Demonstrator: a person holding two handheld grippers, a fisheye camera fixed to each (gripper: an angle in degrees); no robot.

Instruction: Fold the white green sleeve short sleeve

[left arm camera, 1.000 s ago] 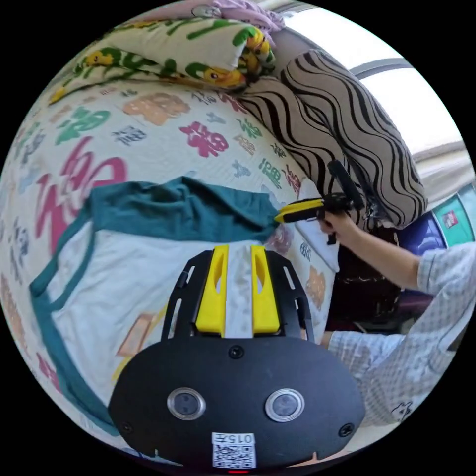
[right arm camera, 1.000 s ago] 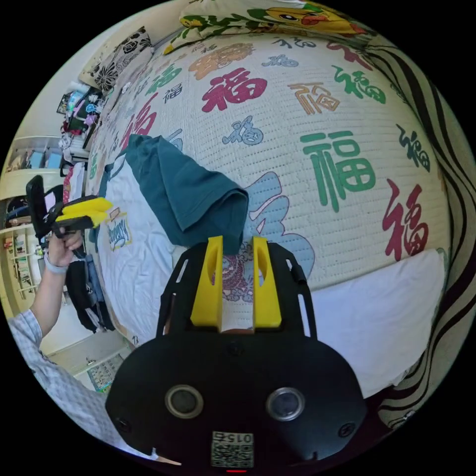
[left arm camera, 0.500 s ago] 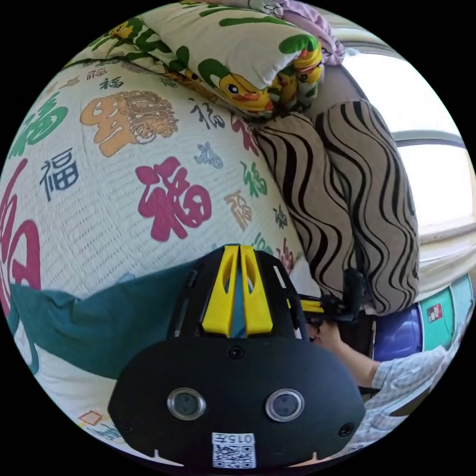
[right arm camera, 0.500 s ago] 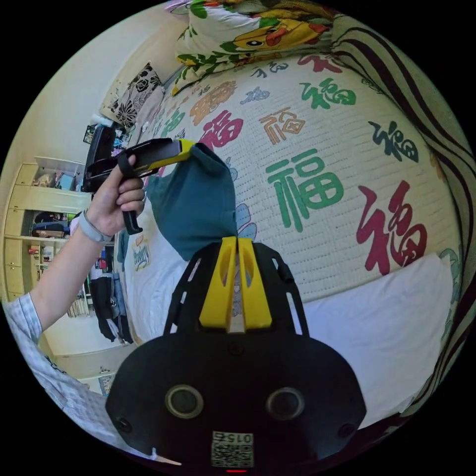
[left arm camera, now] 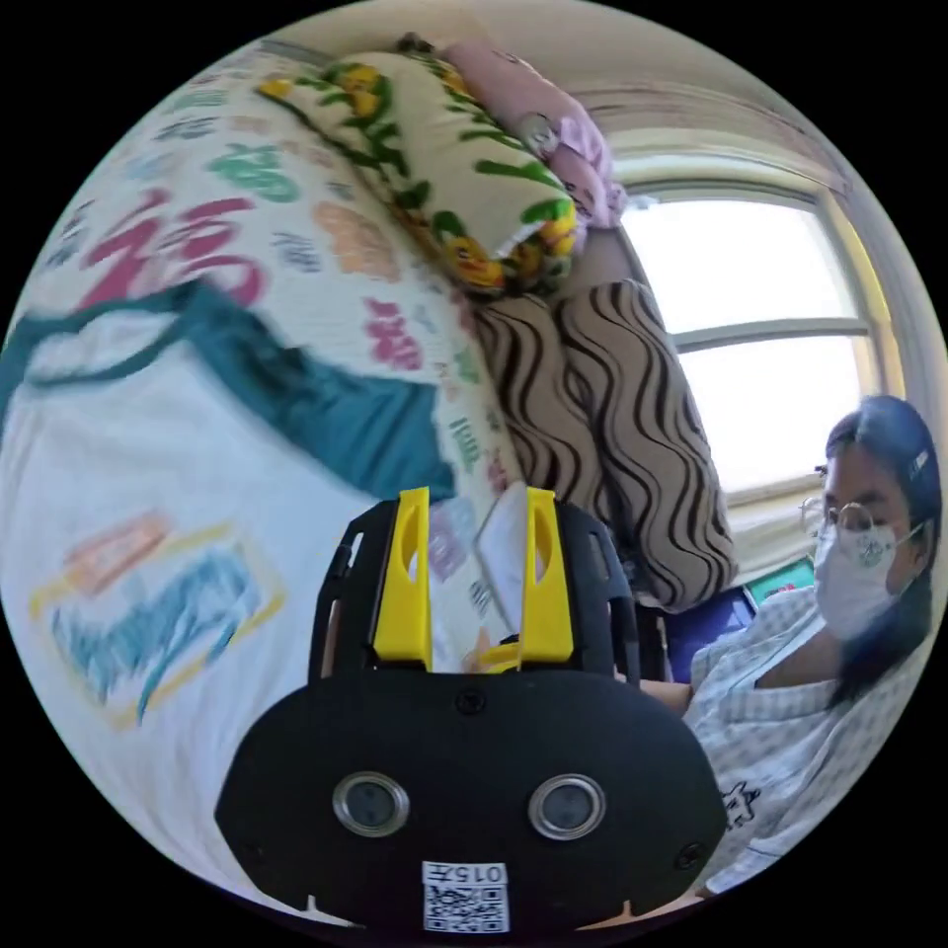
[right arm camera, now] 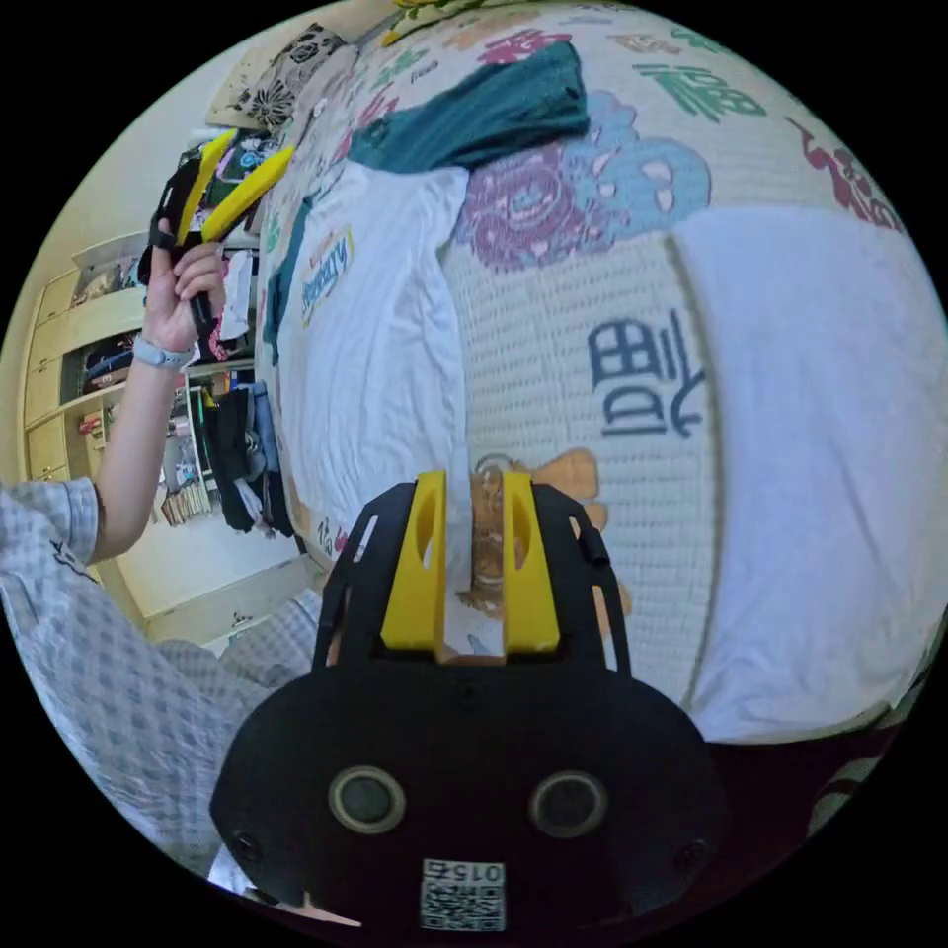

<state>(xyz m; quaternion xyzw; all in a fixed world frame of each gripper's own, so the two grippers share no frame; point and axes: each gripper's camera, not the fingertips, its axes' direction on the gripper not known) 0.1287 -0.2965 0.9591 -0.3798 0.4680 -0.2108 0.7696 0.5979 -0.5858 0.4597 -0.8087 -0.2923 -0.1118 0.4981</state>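
The white shirt with green sleeves [right arm camera: 370, 326] is lying flat on the patterned bedspread [right arm camera: 583, 326], one green sleeve [right arm camera: 484, 109] spreading outward. The left gripper [left arm camera: 472, 578] and right gripper [right arm camera: 470, 568] are both hovering with jaws spread, gripping nothing. Risk: a one-layer pinch on the sleeve is likely to drag the body askew, producing an uneven fold.
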